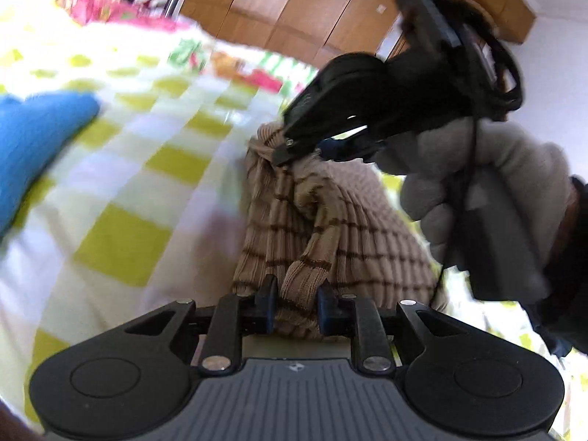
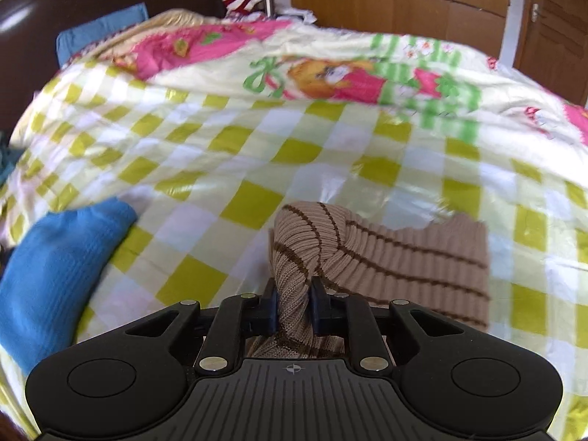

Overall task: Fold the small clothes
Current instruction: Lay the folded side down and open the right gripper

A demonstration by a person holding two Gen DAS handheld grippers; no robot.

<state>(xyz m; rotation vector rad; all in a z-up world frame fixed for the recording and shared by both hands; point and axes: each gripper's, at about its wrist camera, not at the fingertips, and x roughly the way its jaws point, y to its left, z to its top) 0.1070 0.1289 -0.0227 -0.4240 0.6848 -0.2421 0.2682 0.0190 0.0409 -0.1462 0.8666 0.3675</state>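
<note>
Tan ribbed knit garment (image 2: 386, 253), brown-striped

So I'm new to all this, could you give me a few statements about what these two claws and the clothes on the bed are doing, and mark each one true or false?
1. The left claw is shut on the tan striped knit garment. True.
2. The right claw hangs open over bare bedding. False: it too is shut on a fold of the tan striped knit garment.
3. A blue cloth lies on the checked bedspread, apart from the garment. True.
4. The hand on the right claw is bare. False: it wears a grey glove.
5. The garment lies spread flat. False: it is bunched and lifted where the claws pinch it.
</note>
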